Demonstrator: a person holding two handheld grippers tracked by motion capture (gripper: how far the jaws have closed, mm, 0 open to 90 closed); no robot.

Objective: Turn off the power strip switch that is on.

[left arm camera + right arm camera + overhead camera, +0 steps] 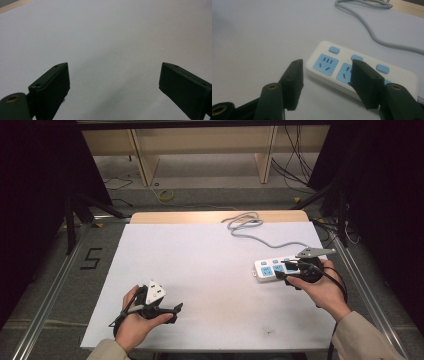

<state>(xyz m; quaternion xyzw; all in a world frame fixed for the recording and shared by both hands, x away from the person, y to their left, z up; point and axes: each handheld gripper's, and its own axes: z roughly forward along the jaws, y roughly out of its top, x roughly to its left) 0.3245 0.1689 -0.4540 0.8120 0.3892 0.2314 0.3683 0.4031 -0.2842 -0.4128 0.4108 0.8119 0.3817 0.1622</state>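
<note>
A white power strip (270,270) with blue sockets lies at the right of the white table top (200,270). Its grey cable (260,237) runs to the back edge and coils there. My right gripper (282,271) is held low over the strip, open. In the right gripper view the right jaw is over the strip (402,75) by the second socket, and the left jaw is off its near side; the right gripper (327,67) has nothing pressed between the pads. At the front left, my left gripper (175,311) is open, and in the left gripper view the left gripper (113,66) spans bare white surface.
The wooden table edge (215,216) shows behind the white sheet. Beyond it are floor cables, a yellow ring (166,195) and wooden shelf legs. Metal frame rails run along both sides. A black "5" mark (91,258) is on the floor at left.
</note>
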